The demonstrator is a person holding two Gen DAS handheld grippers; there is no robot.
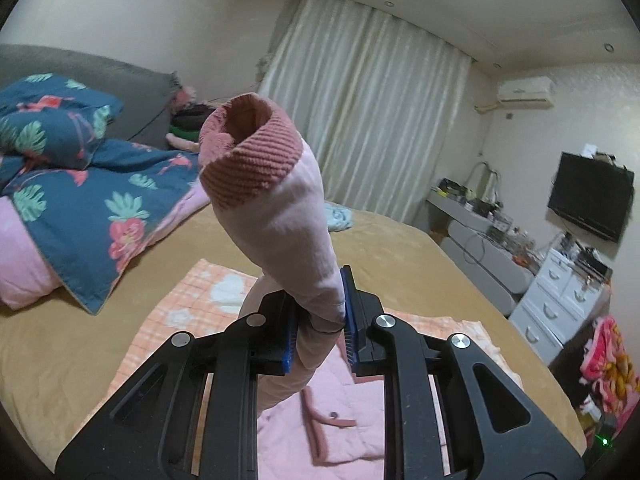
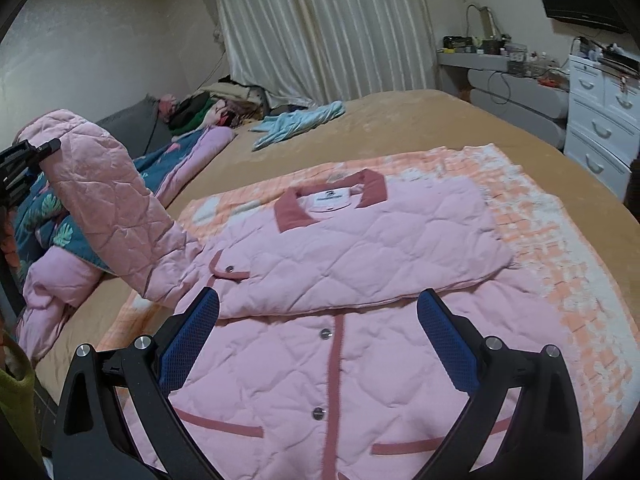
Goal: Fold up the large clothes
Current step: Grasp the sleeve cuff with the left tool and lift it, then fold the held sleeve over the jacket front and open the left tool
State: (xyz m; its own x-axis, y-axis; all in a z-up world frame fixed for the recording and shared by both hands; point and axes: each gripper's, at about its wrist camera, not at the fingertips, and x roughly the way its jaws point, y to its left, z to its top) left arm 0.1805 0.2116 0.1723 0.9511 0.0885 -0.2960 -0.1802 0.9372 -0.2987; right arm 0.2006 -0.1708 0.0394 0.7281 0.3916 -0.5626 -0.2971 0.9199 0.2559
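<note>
The left tool [image 1: 320,322] is clamped on one sleeve [image 1: 280,216] of a pink quilted jacket [image 2: 340,272], its blue pads pressed against the fabric just below the ribbed, darker pink cuff [image 1: 248,156]. The sleeve stands up out of the tool, cuff opening uppermost, and its lower part trails down toward the jacket body below.

From the right wrist view, the same raised sleeve [image 2: 112,208] arches up at the left of the scene, held by the left tool [image 2: 24,160] at the frame edge. The rest of the jacket lies flat on an orange-and-white checked blanket [image 2: 560,256] spread over a bed [image 2: 420,120] with a tan cover. The other sleeve is folded across the chest, just below the darker pink collar [image 2: 332,200]. The snap-buttoned front placket runs down toward the near edge.

The right tool [image 2: 318,320] hovers over the jacket's lower front with its fingers spread wide, gripping nothing.

A floral navy quilt [image 1: 92,184] is bunched on the left of the bed, and a light blue garment [image 2: 300,120] lies on the far side. White drawers [image 2: 600,120] stand at the right.
</note>
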